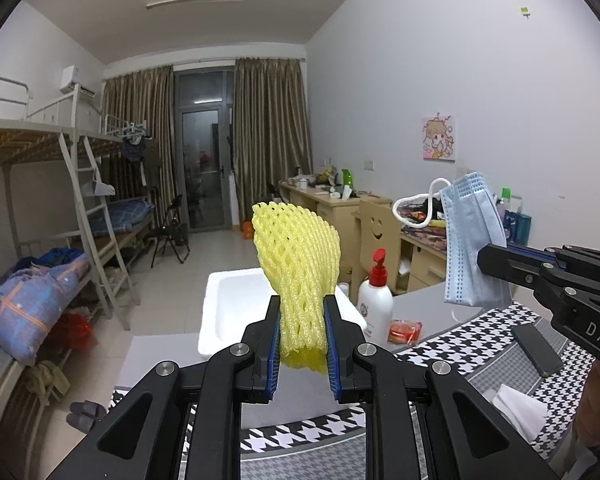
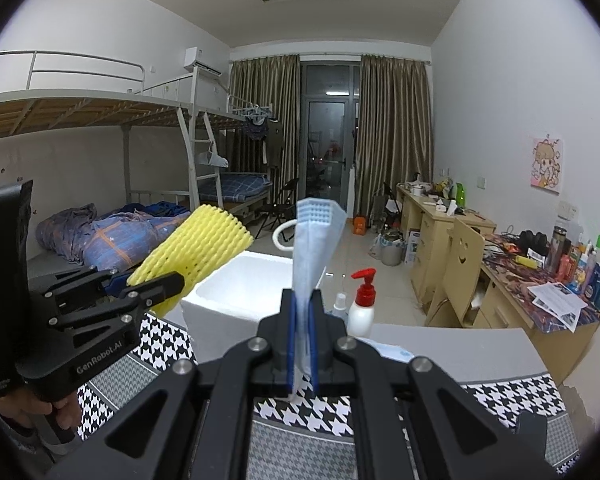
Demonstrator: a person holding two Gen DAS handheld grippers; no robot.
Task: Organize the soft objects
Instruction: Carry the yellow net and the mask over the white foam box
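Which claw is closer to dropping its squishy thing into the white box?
Probably the left claw: its yellow foam net sits right before the white foam box. The right claw holds the blue face mask further to the side.

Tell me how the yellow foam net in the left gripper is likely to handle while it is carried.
The yellow foam net is probably squashy: it narrows sharply where the left gripper clamps it. It likely weighs very little, since its wide free end stands up above the fingers without drooping. Its open mesh looks grippy rather than slippery, so it should stay put.
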